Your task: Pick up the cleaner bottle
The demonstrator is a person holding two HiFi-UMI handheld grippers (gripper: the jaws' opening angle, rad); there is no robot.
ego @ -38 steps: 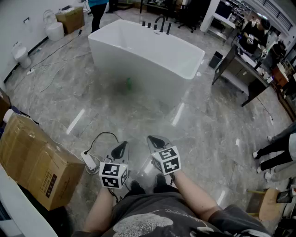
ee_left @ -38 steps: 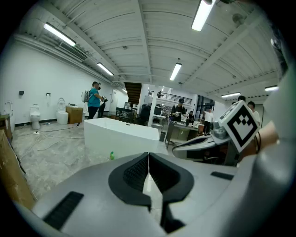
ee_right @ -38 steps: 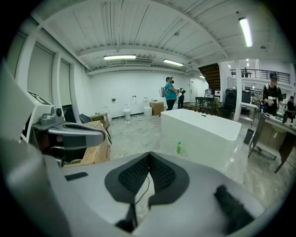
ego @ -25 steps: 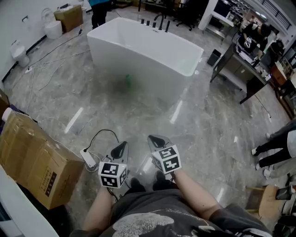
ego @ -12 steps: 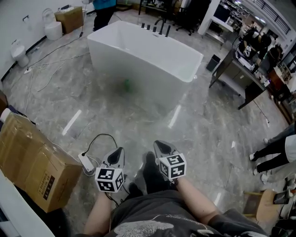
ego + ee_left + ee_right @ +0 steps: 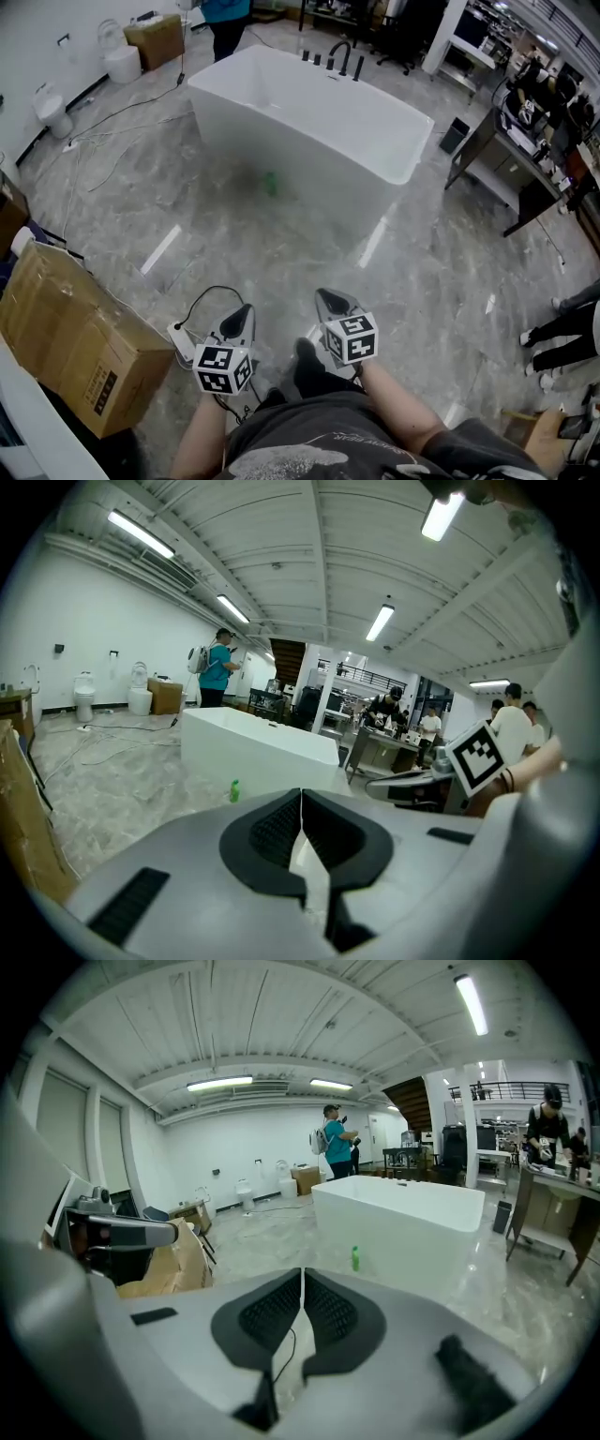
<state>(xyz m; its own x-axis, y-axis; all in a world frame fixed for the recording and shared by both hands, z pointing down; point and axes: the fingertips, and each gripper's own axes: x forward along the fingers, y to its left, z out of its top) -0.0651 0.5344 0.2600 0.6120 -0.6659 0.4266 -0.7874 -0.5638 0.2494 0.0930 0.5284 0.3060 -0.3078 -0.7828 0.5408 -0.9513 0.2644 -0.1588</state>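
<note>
**Left:** A cardboard box [image 6: 70, 333] is sitting at the left edge of the floor [image 6: 422, 262]. A white power strip [image 6: 180, 336] with a black cable is lying just beside the box.

**Left of centre:** The left hand-held gripper [image 6: 242, 317] is pointing forward and slightly down, close in front of the person holding it. Its own view is showing the two jaws pressing together, clenched on nothing.

**Centre:** The green cleaner bottle [image 6: 270, 183] is standing upright on the floor, just beside the near long wall of the white bathtub [image 6: 328, 173]. Whether it is touching that wall cannot be told. The bottle is standing well apart from both hand-held grippers. Each gripper view is showing it ahead, beyond the jaw tips.

**Right of centre:** The right hand-held gripper [image 6: 328, 300] is pointing the same way, beside the left one. Its jaws are also meeting, clenched with nothing between them. A dark shoe [image 6: 309, 367] is showing between the two grippers.

**Right:** A dark worktop [image 6: 511, 164] is standing near the right edge of the floor, beyond the bathtub's right end.
</note>
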